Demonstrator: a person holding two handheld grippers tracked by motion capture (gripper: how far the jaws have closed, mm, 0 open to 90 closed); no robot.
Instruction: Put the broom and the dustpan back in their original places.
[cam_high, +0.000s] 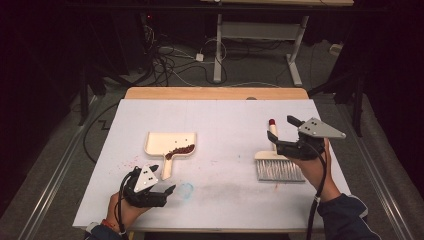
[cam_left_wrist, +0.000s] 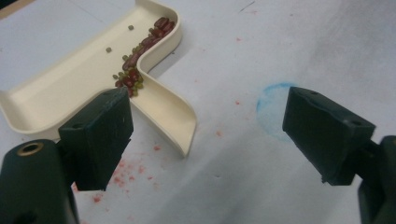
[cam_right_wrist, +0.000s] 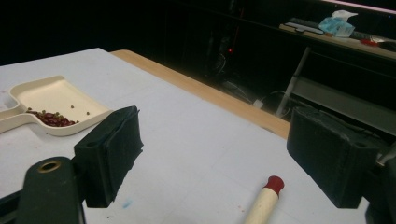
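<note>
Two grippers over one white-covered table (cam_high: 225, 200). Left gripper (cam_high: 161, 192): near the front edge, fingers spread wide, holding nothing, just short of the dustpan's handle. Dustpan (cam_high: 165, 142): cream, flat on the table left of centre, red and green beans (cam_high: 180, 150) heaped where pan meets handle. Blue smudge (cam_high: 185, 189): on the sheet right of the left gripper. Brush (cam_high: 278, 167): cream, red-tipped handle, grey bristles, lying right of centre. Right gripper (cam_high: 283, 132): above the brush handle, fingers wide apart, empty.

A dustpan (cam_high: 167, 144) holding beans (cam_high: 180, 150) is placed left on the bench (cam_high: 225, 120); a brush (cam_high: 278, 162) is laid well apart at right.
</note>
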